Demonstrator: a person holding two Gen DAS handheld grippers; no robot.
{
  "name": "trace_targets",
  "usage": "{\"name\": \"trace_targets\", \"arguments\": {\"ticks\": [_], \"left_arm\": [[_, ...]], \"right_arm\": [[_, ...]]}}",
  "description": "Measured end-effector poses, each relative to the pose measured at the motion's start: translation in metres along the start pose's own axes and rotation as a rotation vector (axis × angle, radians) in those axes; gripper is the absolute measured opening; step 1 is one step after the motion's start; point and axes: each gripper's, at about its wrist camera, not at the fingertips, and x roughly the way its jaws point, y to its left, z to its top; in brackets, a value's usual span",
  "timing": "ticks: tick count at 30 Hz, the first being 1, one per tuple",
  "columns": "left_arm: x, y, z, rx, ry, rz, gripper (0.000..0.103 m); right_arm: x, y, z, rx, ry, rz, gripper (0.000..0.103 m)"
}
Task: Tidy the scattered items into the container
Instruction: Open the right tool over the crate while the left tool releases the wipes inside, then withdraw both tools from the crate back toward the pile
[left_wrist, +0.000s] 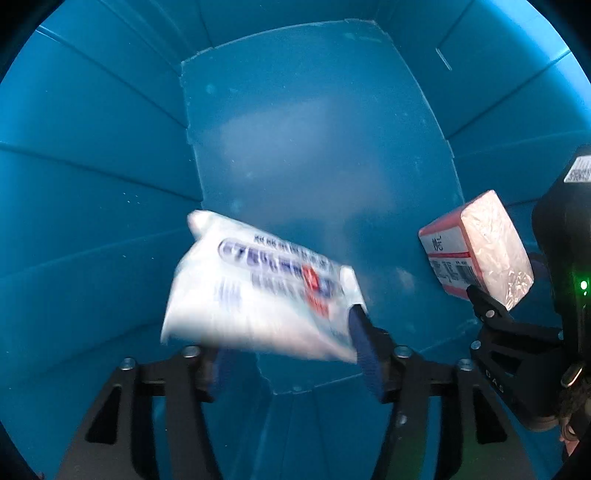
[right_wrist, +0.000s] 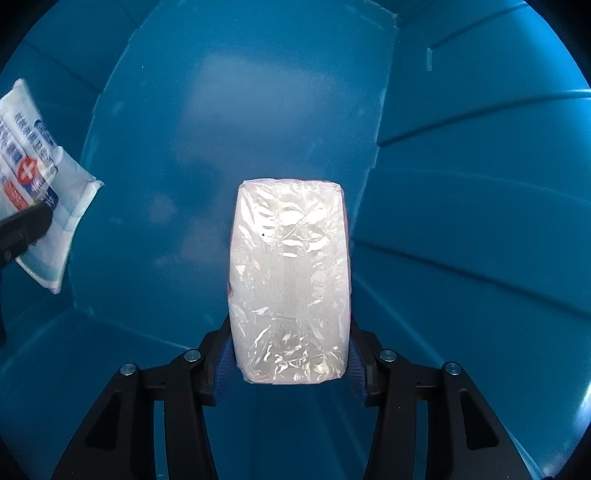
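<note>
deep inside the blue bin (left_wrist: 110, 221) we go, both cameras looking down at its bare floor, ribbed walls all around. the left gripper (left_wrist: 291, 347) has its fingers spread fairly wide, and the white printed sachet (left_wrist: 258, 280) is smeared with motion blur right in front of them. one corner sits against the right blue pad, but whether that pad has any hold on it, i cannot tell from here; the blur suggests it may be dropping free. in the right wrist view the same sachet (right_wrist: 33, 177) shows at the far left with a black fingertip lying over it. over on the other side, the right gripper (right_wrist: 290, 363) is clamped on a cellophane-wrapped box (right_wrist: 290, 280), pads pressing its two long sides near the lower end, the box standing out straight along the fingers. the left camera catches that box (left_wrist: 480, 251) from the side, red-bordered label and barcode showing, held clear of the bin floor. my read: both items are carried low into the bin so they fall a short way and land flat rather than bounce. the count: two grippers, two items, one sachet and one box, one bin. nothing lies on the bin floor yet.
</note>
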Motion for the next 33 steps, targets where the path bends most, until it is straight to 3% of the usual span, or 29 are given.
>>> {"name": "trace_targets", "arguments": {"ticks": [3, 4, 11, 17, 22, 25, 28, 30, 33], "left_arm": [[-0.002, -0.001, -0.001, -0.001, -0.01, 0.016, 0.072], [-0.003, -0.001, -0.003, 0.0, -0.011, 0.017, 0.073], [-0.01, 0.006, 0.007, 0.003, -0.004, 0.036, 0.074], [-0.023, 0.018, 0.006, -0.031, -0.042, 0.025, 0.074], [-0.045, 0.022, -0.004, -0.043, -0.083, -0.011, 0.074], [-0.068, 0.02, -0.017, -0.024, -0.134, -0.037, 0.074], [-0.096, 0.02, -0.037, -0.002, -0.213, -0.048, 0.074], [-0.114, 0.022, -0.053, 0.005, -0.268, -0.06, 0.074], [-0.144, 0.027, -0.082, 0.025, -0.371, -0.076, 0.074]], "right_arm": [[-0.002, 0.0, -0.004, 0.003, -0.006, -0.009, 0.057], [-0.003, 0.0, -0.006, 0.006, -0.009, -0.009, 0.064], [-0.013, 0.004, -0.02, 0.003, -0.031, -0.014, 0.088], [-0.032, 0.01, -0.044, -0.014, -0.049, -0.034, 0.096], [-0.067, 0.016, -0.076, -0.036, -0.124, -0.005, 0.102], [-0.093, 0.004, -0.074, -0.034, -0.183, 0.014, 0.102], [-0.104, 0.008, -0.085, -0.029, -0.24, 0.008, 0.102], [-0.13, 0.033, -0.079, -0.027, -0.275, 0.004, 0.102], [-0.145, 0.027, -0.082, -0.029, -0.336, 0.01, 0.102]]}}
